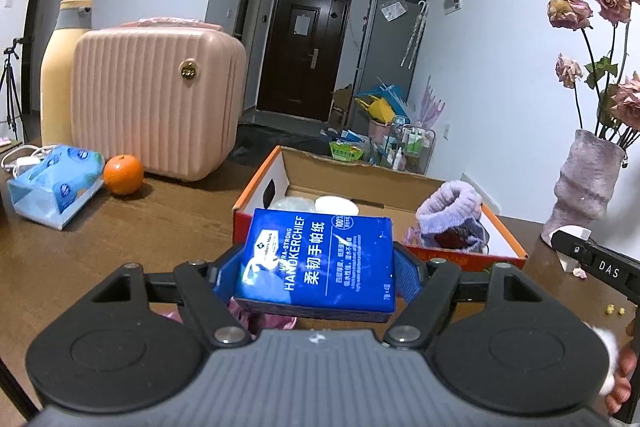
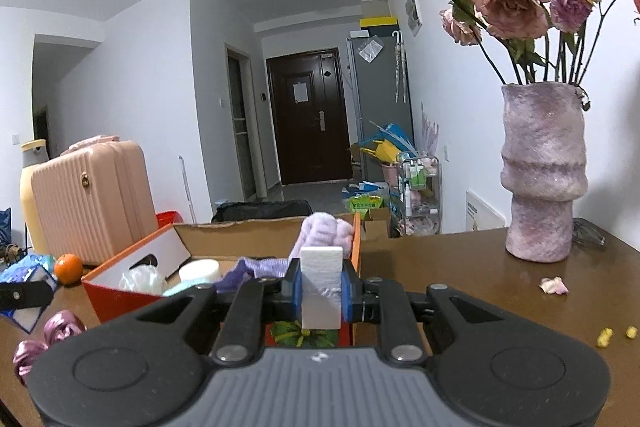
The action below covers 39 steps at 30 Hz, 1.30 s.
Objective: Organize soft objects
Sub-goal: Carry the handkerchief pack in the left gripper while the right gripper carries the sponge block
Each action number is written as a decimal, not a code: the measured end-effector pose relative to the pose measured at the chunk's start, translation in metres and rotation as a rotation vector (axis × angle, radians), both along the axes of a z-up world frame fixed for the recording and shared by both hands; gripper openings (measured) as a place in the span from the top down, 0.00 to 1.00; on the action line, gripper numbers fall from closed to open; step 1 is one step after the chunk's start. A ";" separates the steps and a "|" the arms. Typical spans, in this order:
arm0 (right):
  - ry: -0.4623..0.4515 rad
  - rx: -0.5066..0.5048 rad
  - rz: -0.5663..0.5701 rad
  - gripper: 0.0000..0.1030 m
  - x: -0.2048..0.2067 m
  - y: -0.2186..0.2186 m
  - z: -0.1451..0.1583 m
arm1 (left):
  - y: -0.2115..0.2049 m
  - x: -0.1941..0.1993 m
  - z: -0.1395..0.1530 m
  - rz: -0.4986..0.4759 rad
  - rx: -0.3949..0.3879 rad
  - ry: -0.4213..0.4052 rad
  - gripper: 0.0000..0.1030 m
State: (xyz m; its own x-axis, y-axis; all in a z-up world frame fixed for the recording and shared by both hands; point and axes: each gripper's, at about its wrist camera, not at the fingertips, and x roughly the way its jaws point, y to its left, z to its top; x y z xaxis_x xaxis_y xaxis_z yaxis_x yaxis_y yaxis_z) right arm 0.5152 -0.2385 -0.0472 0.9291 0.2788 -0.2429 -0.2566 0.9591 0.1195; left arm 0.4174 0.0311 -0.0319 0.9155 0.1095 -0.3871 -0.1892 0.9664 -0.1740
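Your left gripper (image 1: 320, 267) clamps the blue handkerchief pack (image 1: 320, 259); your right gripper (image 2: 321, 291) pinches a white foam block (image 2: 321, 287) upright. The open cardboard box (image 1: 400, 183) lies just ahead of both, nearer the left

We carry two matte black plastic grippers: the left gripper (image 1: 320, 267) and right gripper (image 2: 320, 291) share blue pads, silver pivot screws, ribbed grey housings.

We are counting one blue handkerchief pack (image 1: 320, 263), one white foam block (image 2: 321, 287), one orange (image 1: 123, 174) at the left, one pink suitcase (image 1: 158, 99), one open box (image 1: 372, 183), one vase (image 2: 542, 171) at the right, two pink satin roses (image 2: 44, 337) at lower left.
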 end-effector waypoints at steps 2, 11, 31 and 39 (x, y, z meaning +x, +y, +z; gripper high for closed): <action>-0.005 0.003 0.004 0.83 0.006 0.001 0.001 | -0.002 0.006 0.000 0.003 0.011 -0.008 0.27; -0.028 0.010 0.033 0.82 0.035 0.009 0.005 | -0.002 0.038 0.006 0.029 0.009 -0.043 0.27; -0.084 -0.068 0.138 0.82 0.090 0.056 0.008 | -0.009 0.113 0.008 0.071 0.030 -0.079 0.27; -0.070 -0.112 0.172 0.82 0.107 0.066 0.005 | -0.014 0.137 0.003 0.084 0.058 -0.075 0.27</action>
